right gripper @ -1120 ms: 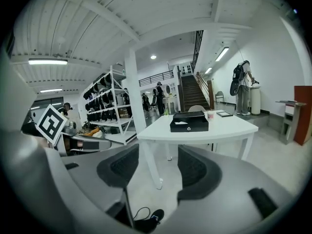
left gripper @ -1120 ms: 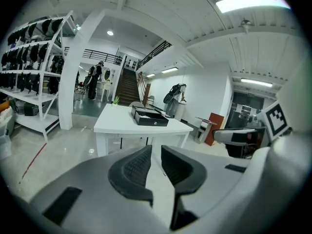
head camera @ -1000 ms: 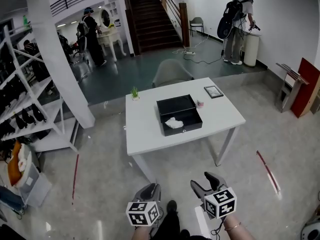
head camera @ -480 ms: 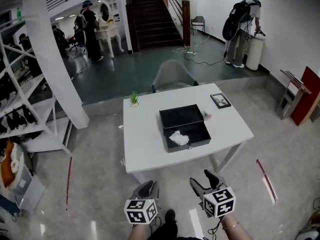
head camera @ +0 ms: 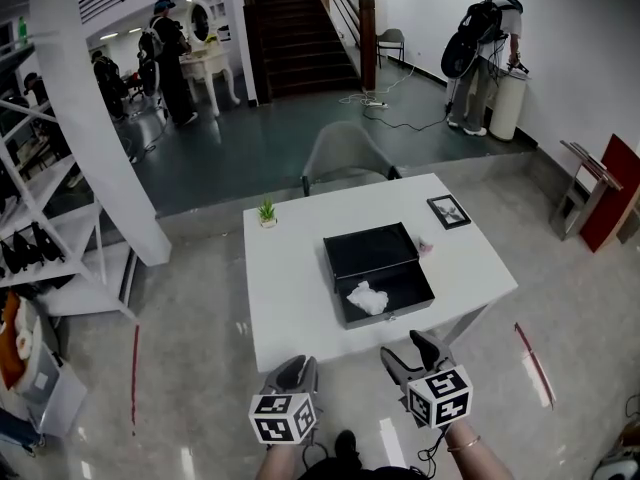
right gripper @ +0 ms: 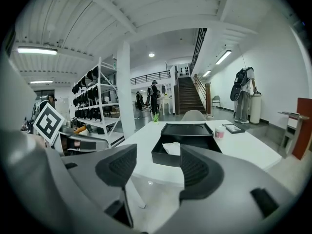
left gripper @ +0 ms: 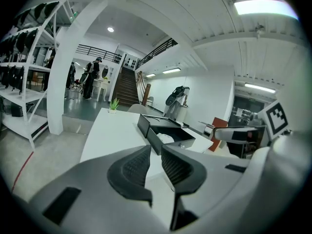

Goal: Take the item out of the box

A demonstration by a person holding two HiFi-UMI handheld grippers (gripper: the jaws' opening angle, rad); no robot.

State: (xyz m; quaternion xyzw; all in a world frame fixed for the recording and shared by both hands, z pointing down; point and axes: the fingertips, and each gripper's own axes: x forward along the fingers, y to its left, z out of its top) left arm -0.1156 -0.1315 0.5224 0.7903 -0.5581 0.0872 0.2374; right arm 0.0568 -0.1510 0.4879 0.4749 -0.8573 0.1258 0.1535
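Presently: item (head camera: 367,297) in open box (head camera: 372,252) on bench (head camera: 290,288), exposed for lifting; left gripper (head camera: 297,365) barely parted, right gripper (head camera: 405,351) spread, both empty.

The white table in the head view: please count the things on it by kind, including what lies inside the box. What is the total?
Black open box: 1
White crumpled item in the box: 1
Small potted plant: 1
Picture frame: 1
Small pinkish container: 1
Total: 5

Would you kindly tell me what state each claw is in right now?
Left claw: only slightly open, holding nothing.
Right claw: wide open, holding nothing.
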